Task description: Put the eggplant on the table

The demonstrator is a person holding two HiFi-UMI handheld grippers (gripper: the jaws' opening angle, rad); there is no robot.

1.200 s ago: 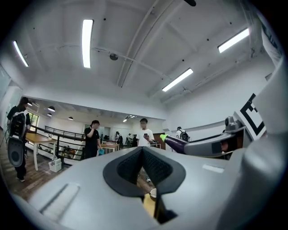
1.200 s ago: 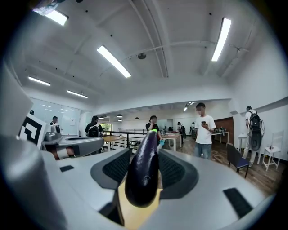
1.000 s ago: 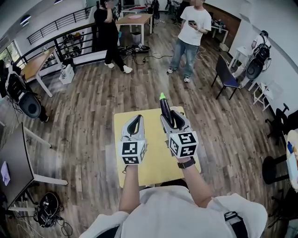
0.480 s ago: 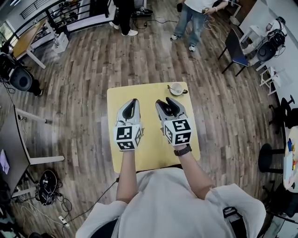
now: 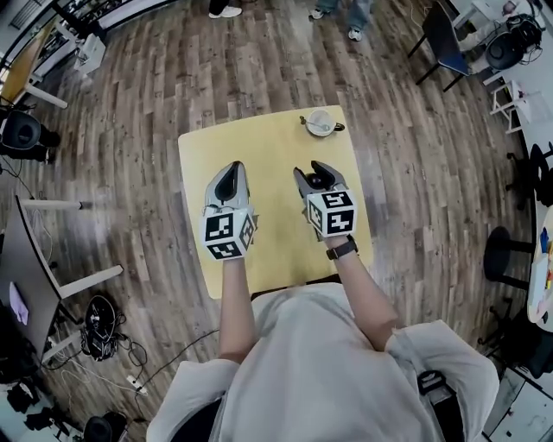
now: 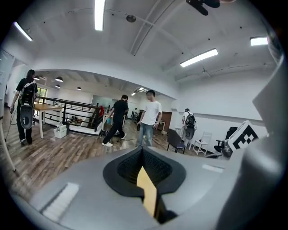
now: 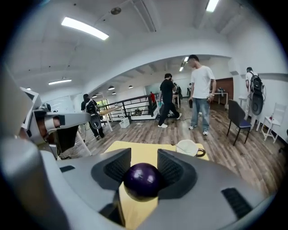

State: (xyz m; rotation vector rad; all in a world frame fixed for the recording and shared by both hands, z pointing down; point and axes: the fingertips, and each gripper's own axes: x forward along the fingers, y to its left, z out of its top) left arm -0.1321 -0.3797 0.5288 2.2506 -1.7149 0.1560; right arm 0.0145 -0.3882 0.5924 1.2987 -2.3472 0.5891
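My right gripper hangs over the right half of the yellow table with the dark purple eggplant between its jaws, which are closing on it. In the right gripper view the eggplant's rounded end fills the gap between the pads and touches both. My left gripper hovers over the table's left half, shut and holding nothing. In the left gripper view its tips meet, and a sliver of yellow table shows below them.
A white cup on a saucer stands at the table's far right corner, ahead of the right gripper, and shows again as the cup. Wooden floor surrounds the table. A dark chair and people's feet are far beyond.
Both grippers have come down toward the yellow table. The eggplant's green stem, earlier sticking out past the right jaws, no longer shows. The head view has tilted down, bringing the cup into sight.
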